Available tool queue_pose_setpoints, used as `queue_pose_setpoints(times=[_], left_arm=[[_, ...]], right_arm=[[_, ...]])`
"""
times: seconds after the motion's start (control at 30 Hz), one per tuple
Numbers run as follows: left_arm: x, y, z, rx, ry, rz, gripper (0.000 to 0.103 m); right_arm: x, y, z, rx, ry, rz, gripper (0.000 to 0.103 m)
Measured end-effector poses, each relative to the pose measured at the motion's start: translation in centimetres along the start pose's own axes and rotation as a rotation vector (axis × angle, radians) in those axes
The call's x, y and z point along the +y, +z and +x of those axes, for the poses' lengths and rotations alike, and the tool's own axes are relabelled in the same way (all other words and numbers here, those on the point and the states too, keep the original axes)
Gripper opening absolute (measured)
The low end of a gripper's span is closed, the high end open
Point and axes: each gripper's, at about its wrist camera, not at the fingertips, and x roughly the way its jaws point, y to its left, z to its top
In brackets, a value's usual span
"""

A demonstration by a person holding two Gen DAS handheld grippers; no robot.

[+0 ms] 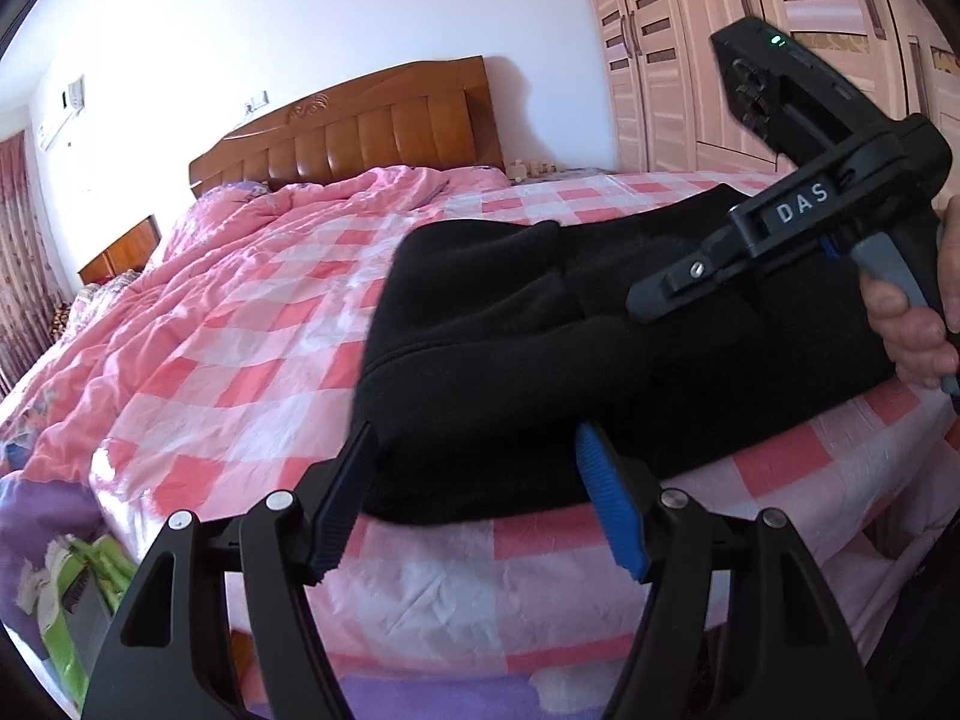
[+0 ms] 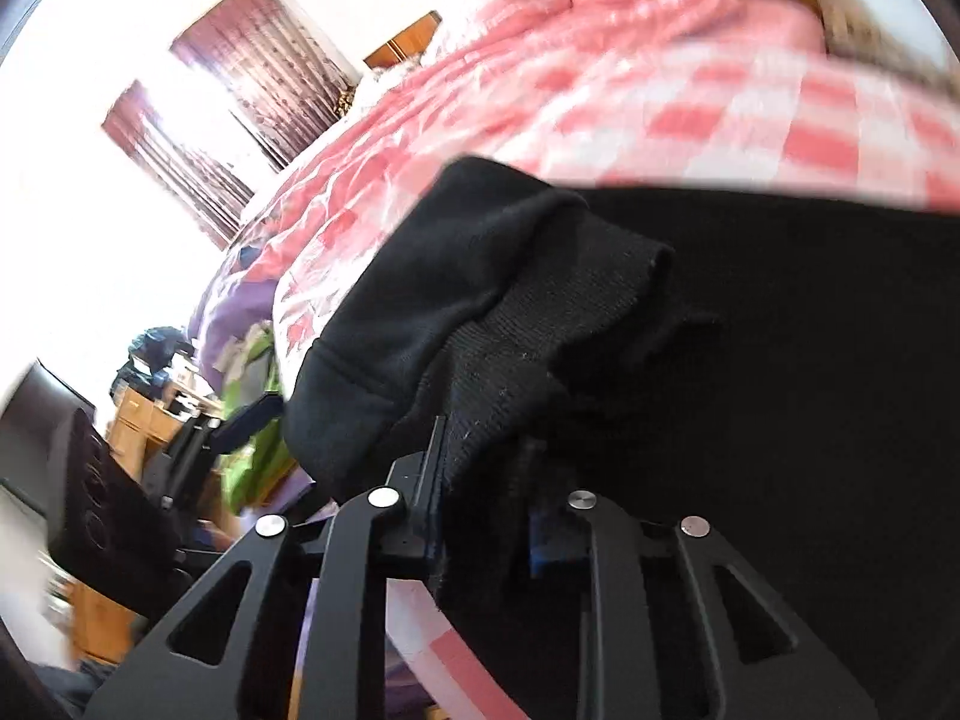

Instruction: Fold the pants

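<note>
On the near edge of the pink-checked bed [image 1: 252, 312] lie the black pants [image 1: 540, 348], already doubled into a thick bundle, with one rounded folded end toward the middle of the mattress and the long side running along the edge closest to you. Your right gripper [image 2: 486, 480] has black fabric pinched between its pads at the near hem — the ribbed layer bunches up right at its jaws, so it reads as clamped on the pants. Your left gripper [image 1: 474, 498] stands released: its dark pad and its blue pad sit apart, straddling the near edge of the bundle with cloth between them but not squeezed.

By the look of it, you are partway through a fold — one side gripped, the other not yet. The next move calls for closing the left jaws on the same layers the right one holds, then lifting both corners evenly and carrying them across toward the far end, so the bundle does not twist or slide off the edge.

Both tools tilt downward at the bed. In the left wrist view your hand [image 1: 918, 324] wraps the right tool's grey handle, just above the cloth.
</note>
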Motion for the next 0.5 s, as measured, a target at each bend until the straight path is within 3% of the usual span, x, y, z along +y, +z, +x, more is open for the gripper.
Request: queue_pose_setpoints(times=[0.1,0.3,0.5], left_arm=[[0.4,-0.9,-0.8,0.01,0.025,-0.022,0.079],[0.0,-0.6,0.8,0.065,0.034,-0.042,0.079],[-0.5,2.2,3.3,0.071,0.074,-0.081,0.079]], right_arm=[[1.7,0.3,-1.9,-0.061,-0.035,-0.064,0.019],[3.8,1.1,-6.6,-0.178,-0.099,-0.149,0.018],[0.6,0.8,-11.4,-0.251,-0.173,-0.114,0.017]])
